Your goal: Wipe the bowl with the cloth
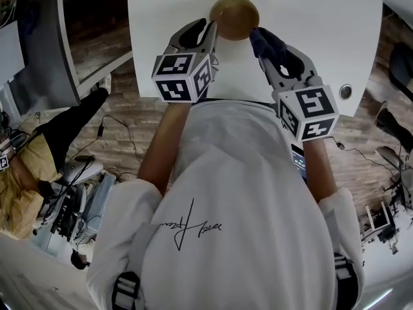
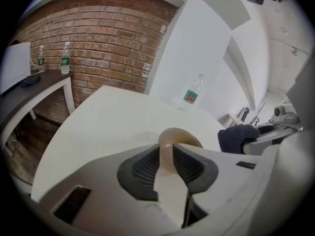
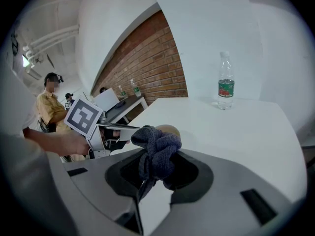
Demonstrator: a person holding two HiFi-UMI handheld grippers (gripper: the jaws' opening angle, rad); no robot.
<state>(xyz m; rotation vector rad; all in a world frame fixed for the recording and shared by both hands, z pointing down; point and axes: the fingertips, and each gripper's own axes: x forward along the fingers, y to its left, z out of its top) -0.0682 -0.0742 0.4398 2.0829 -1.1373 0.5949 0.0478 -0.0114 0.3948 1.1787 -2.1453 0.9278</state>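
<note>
A tan bowl [image 1: 234, 17] [image 2: 179, 137] [image 3: 170, 129] sits on the white table [image 1: 322, 31] near its far edge. My left gripper [image 1: 211, 28] [image 2: 167, 154] straddles the bowl's near-left rim. Its jaws stand apart, the bowl wall runs up between them, and I see no squeeze on it. My right gripper [image 1: 261, 41] [image 3: 155, 173] is shut on a bunched dark blue cloth [image 1: 268, 44] [image 3: 157, 149] [image 2: 236, 137], held just right of the bowl and not touching it. In the right gripper view the left gripper [image 3: 110, 132] reaches in at the bowl.
A clear water bottle [image 2: 193, 95] [image 3: 226, 85] stands at the table's far side. A round grommet [image 1: 346, 92] sits near the table's right front corner. A dark side table [image 2: 44, 80] with two bottles lines the brick wall. A person in yellow [image 1: 26, 173] [image 3: 49, 102] stands left.
</note>
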